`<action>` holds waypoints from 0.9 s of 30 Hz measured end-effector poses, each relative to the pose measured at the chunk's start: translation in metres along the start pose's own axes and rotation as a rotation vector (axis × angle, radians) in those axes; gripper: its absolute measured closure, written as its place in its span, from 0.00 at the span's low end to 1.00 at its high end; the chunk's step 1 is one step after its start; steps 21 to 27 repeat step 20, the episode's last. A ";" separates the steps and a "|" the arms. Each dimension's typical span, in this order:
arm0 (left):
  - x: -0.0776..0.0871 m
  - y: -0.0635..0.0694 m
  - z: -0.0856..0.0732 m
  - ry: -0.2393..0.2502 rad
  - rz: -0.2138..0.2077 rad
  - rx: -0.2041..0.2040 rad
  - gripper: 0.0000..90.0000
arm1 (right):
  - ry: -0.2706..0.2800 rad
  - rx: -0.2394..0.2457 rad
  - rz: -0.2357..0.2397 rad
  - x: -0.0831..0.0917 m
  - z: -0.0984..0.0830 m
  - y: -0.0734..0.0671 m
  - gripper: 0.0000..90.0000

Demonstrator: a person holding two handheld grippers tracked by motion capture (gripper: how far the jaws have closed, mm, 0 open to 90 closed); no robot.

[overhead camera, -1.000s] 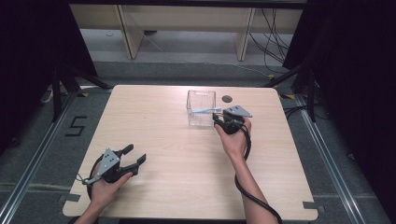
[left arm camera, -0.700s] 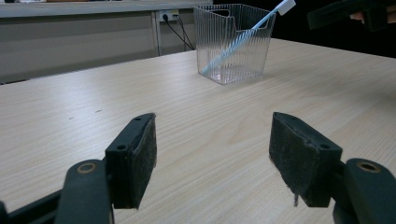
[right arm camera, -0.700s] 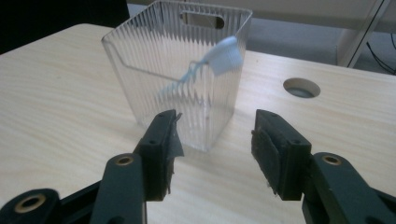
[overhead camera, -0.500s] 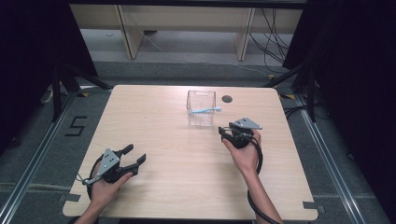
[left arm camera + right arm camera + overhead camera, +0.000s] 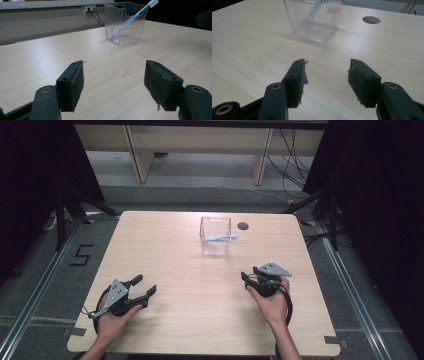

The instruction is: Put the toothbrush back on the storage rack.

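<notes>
- Left gripper (image 5: pixel 144 290) held in the person's left hand (image 5: pixel 111 320) at the near-left part of the table (image 5: pixel 165 245), well apart from the clear ribbed container (image 5: pixel 215 236) and nearer the person than it; jaws spread wide with bare tabletop between them.
- Seen along the left gripper (image 5: pixel 113 82) itself: both black pads (image 5: pixel 75 82) parted, nothing between, the container (image 5: pixel 125 22) far ahead and slightly right of the gap.
- Clear ribbed container standing upright on the far middle of the table, open at the top.
- Light blue toothbrush (image 5: pixel 220 238) leaning inside the container, lower end at the floor, upper end poking out over the container's right rim; white head (image 5: pixel 153 3) showing above the rim in the left gripper view.
- Round cable hole (image 5: pixel 243 225) in the tabletop just right of the container and a little beyond it.
- Right gripper (image 5: pixel 248 275) held in the right hand (image 5: pixel 270 302), near and to the right of the container, on the person's side of it; jaws apart, gripping nothing.
- Along the right gripper (image 5: pixel 327 75): pads parted over bare wood, container (image 5: pixel 313 20) straight ahead, hole (image 5: pixel 371 19) to its right.
</notes>
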State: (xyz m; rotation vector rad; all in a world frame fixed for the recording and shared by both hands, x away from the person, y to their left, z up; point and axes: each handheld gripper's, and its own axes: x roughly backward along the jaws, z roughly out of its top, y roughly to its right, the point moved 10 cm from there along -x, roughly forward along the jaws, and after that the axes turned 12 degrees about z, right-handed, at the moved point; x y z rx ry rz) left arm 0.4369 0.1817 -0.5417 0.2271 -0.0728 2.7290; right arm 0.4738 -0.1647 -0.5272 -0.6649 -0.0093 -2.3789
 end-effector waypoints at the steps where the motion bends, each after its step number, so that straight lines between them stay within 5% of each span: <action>1: 0.000 0.000 0.000 -0.001 0.000 0.000 0.35 | 0.003 0.019 -0.008 0.003 -0.002 0.001 0.53; 10: 0.002 -0.001 -0.001 -0.017 0.003 -0.003 0.35 | -0.006 -0.045 0.002 0.019 -0.030 -0.012 0.53; 16: 0.000 0.000 0.000 0.000 -0.003 0.000 0.35 | -0.011 -0.007 0.016 0.019 -0.038 -0.015 0.53; 17: 0.002 -0.001 -0.001 -0.017 0.002 -0.007 0.35 | -0.004 -0.047 0.023 0.019 -0.040 -0.019 0.53; 27: 0.002 0.000 -0.001 -0.015 0.000 -0.007 0.35 | -0.022 -0.023 0.018 0.019 -0.040 -0.017 0.53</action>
